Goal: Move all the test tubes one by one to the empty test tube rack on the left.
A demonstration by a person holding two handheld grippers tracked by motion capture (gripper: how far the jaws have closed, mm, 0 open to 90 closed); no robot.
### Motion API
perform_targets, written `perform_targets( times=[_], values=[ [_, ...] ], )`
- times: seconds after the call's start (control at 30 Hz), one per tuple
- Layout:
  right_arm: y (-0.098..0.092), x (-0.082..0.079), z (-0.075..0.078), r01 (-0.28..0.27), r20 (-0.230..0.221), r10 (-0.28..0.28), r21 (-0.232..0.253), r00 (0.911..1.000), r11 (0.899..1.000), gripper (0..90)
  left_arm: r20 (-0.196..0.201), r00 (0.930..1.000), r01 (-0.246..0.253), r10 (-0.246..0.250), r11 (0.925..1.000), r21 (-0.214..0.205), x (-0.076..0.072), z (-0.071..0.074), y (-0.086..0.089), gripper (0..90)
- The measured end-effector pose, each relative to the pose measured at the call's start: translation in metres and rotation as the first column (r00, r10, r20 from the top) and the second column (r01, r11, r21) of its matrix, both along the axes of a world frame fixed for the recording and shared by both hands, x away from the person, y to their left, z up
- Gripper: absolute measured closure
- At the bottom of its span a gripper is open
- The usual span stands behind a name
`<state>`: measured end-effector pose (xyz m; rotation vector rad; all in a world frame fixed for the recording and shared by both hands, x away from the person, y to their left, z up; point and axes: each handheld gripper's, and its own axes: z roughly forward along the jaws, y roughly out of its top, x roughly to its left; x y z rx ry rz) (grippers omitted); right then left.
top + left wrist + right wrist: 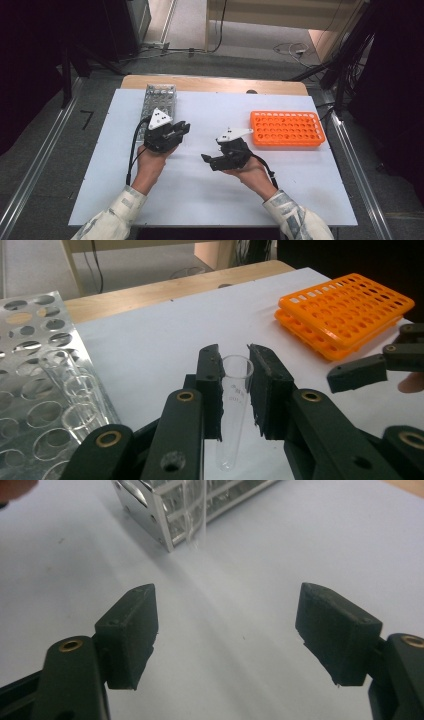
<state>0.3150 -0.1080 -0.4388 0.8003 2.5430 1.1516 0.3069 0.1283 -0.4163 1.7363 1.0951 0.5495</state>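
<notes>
We hold a clear glass test tube (234, 405) pinched between the fingers (212, 385) of the left gripper (176, 131), mouth up, tilted a little off upright, with its rounded bottom hanging just over the white surface (200, 195). That gripper sits just beside the shiny metal tube rack (157, 100) at the left, where more clear tubes stand in the round holes. The right gripper (227, 630) has its fingers spread wide with nothing between them, only bare white surface beneath; it hovers near the left one, its tips pointing toward it. The empty orange plastic tube rack (286, 129) lies well apart at the right. We judge the step in hand to be a handover, or a carry, of the tube toward the orange rack. Next we would bring the open right fingers around the tube's upper part, close gently, and release the left grip only once the right holds firm, since smooth glass slips easily.
</notes>
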Motion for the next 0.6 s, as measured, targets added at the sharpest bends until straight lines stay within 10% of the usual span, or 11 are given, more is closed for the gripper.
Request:
perform_targets(
  times=[0.6],
  values=[
    [-0.044, 0.004, -0.007, 0.083, -0.01, -0.084, -0.023, 0.9965, 0.996, 21.8, 0.018, 0.9968, -0.078, 0.078, 0.9969, -0.013, 0.027, 0.021, 0.012, 75.8]
  ],
)
